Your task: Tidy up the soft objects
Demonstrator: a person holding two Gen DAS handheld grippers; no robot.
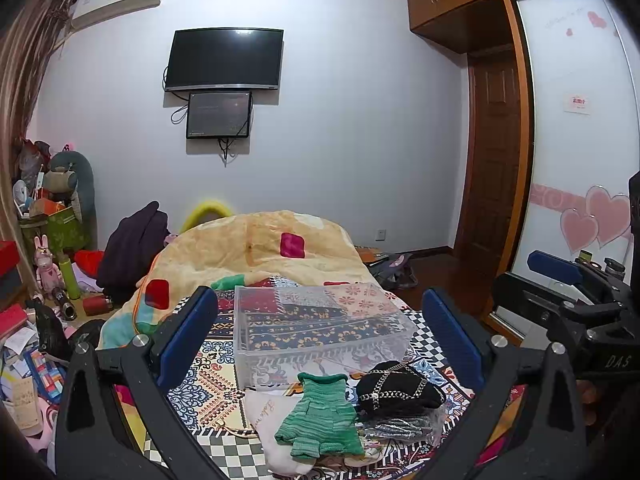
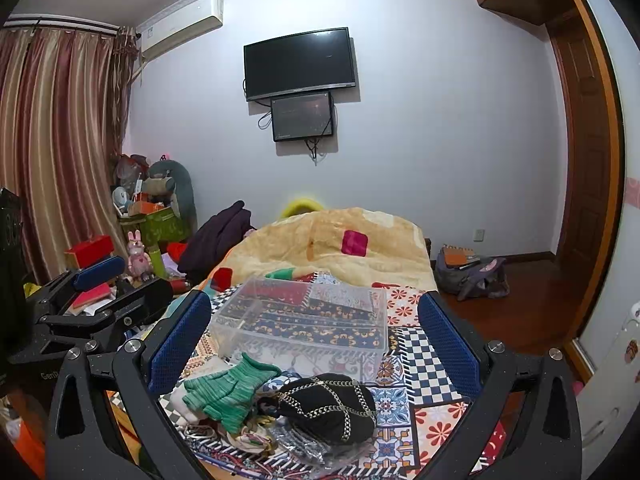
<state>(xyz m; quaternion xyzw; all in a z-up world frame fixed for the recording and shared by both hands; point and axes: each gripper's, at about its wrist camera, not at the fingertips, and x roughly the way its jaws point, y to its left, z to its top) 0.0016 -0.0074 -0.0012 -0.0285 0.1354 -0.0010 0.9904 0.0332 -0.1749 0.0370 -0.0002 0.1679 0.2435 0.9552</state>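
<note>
Presently both tongs stand wide open and empty above the patterned bedspread point(image 1: 224, 364). Between the fingers of the left gripper point(image 1: 320, 336) lie, left to right, a green knit glove point(image 1: 320, 416) and a black chain-trimmed item point(image 1: 396, 386), with a clear plastic bin point(image 1: 320, 328) just beyond. Seen from the right gripper point(image 2: 316, 338), the same pile lies low between its fingers, nearer the left one.

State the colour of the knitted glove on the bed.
Green, striped light and dark; the glove shows best in the left wrist view.

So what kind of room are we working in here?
Most likely a bedroom: a bed with a rumpled blanket, a wall-mounted TV, and a sliding-door wardrobe beside the door.
</note>
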